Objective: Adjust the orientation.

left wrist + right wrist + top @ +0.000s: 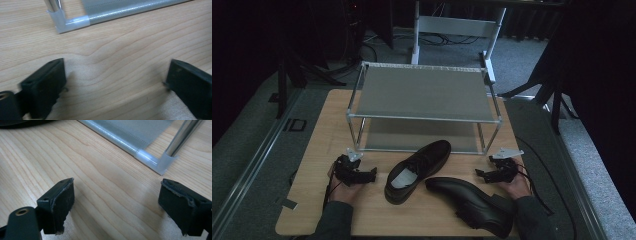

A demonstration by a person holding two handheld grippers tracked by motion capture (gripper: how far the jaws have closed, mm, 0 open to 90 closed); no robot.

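Note:
Two black leather shoes lie on the wooden table (322, 130). One shoe (418, 170) points toward the rack, its pale insole showing. The other shoe (472, 202) lies nearer the front edge, toe to the left. My left gripper (362, 175) rests on the table left of the shoes, held in a hand, jaws wide open with bare wood between them (115, 82). My right gripper (486, 174) rests to the right of the shoes, also open on bare wood (116, 202). A two-tier grey shoe rack (422, 92) stands behind the shoes.
The rack's front left foot (71, 22) is just ahead of the left jaws, and its front right foot (162, 161) just ahead of the right jaws. A white frame (452, 27) and dark stands sit on the floor beyond the table.

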